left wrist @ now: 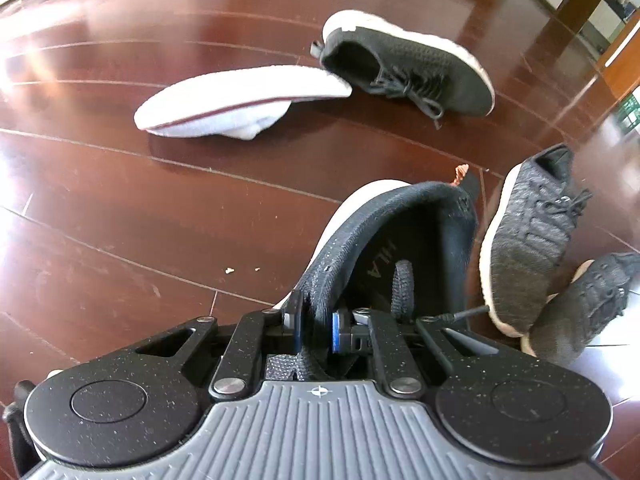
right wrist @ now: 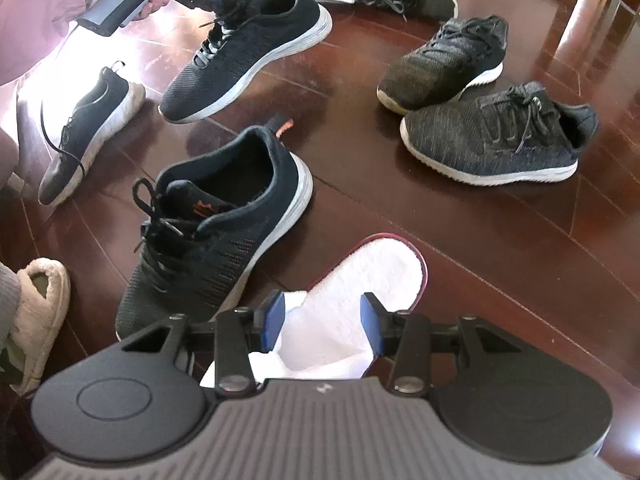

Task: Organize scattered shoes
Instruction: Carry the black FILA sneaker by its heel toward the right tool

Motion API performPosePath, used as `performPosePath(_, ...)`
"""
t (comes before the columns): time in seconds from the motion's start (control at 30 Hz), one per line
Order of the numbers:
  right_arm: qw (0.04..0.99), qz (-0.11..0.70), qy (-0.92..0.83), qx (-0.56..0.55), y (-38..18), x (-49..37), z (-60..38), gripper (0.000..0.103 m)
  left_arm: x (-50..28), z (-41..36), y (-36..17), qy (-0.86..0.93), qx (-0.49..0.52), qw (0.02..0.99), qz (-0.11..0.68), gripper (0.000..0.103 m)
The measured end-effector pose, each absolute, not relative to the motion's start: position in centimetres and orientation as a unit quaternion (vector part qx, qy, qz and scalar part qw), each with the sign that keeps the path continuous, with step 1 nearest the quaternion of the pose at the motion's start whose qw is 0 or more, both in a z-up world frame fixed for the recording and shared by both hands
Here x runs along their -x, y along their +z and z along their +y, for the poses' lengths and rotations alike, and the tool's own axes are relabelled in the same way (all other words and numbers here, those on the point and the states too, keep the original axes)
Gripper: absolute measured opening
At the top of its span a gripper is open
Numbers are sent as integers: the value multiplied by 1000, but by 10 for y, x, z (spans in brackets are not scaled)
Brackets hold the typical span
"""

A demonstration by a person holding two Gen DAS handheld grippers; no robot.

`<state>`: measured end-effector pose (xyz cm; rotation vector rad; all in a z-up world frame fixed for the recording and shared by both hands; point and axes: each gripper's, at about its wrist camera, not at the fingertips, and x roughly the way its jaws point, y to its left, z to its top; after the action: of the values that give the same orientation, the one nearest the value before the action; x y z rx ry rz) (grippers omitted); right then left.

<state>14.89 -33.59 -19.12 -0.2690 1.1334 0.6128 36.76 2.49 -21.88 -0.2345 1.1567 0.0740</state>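
Several dark sneakers are lying scattered on the wooden floor (right wrist: 460, 240). The left gripper (left wrist: 314, 326) is pinching a black sneaker's (left wrist: 400, 240) collar, jaws nearly closed on it. The right gripper (right wrist: 323, 326), jaws wide apart, is straddling a white slipper (right wrist: 360, 292), with another black sneaker (right wrist: 208, 224) crowding just beside it.

Bright daylight, floor (left wrist: 120, 208) glare, fisheye-bent edges

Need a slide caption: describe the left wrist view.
Left gripper clamps black sneaker's collar; white slipper lies beyond.
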Motion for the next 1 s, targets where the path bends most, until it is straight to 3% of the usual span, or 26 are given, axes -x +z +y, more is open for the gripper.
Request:
performPosePath(0.57, 883, 446, 142, 12, -88, -82, -377, 45, -303, -27, -104, -34, 94, 856, 507, 16)
performPosePath(1.0, 917, 384, 86, -61, -34, 4, -409, 45, -220, -105, -72, -103, 84, 849, 512, 16)
